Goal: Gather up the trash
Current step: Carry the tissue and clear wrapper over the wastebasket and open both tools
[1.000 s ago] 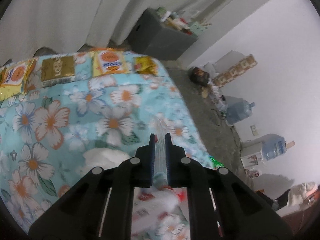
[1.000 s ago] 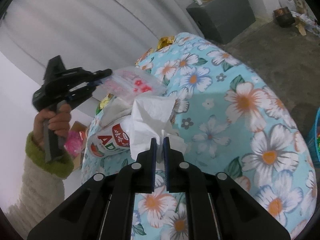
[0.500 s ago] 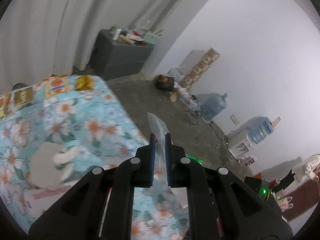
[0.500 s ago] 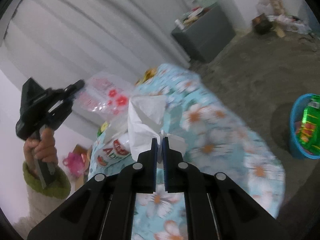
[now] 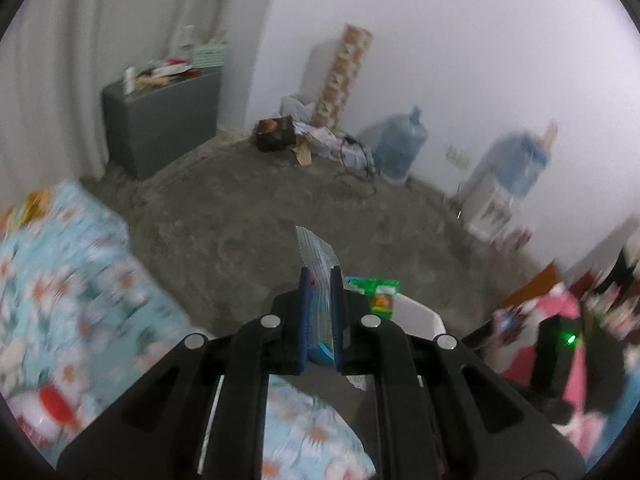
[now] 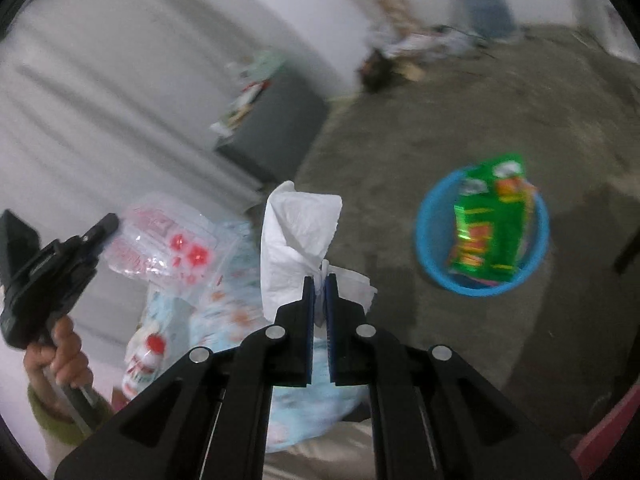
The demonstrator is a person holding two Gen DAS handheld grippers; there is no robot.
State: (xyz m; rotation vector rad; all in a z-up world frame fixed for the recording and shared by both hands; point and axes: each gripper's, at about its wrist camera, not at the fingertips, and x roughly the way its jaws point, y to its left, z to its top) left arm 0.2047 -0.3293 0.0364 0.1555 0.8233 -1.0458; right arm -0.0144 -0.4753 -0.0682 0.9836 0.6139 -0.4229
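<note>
My left gripper (image 5: pixel 320 276) is shut on a clear plastic wrapper (image 5: pixel 316 250) with red print, held in the air past the bed's edge; it also shows in the right wrist view (image 6: pixel 164 240), hanging from the left gripper (image 6: pixel 108 224). My right gripper (image 6: pixel 319 280) is shut on a crumpled white tissue (image 6: pixel 296 236), held above the floor. A blue basin (image 6: pixel 426 236) on the floor at the right holds green wrappers (image 6: pixel 488 224). In the left wrist view the green wrappers (image 5: pixel 378 292) peek out just right of my fingers.
The bed with the floral blue sheet (image 5: pixel 68 272) lies at the left. A grey cabinet (image 5: pixel 160 120) with clutter on top stands by the curtain. Water jugs (image 5: pixel 400 144) and scattered items line the far wall. Bare concrete floor (image 5: pixel 240 208) lies between.
Both grippers have swung away from the bed toward the floor, each still holding its item. The blue basin has come closer in the right wrist view.
</note>
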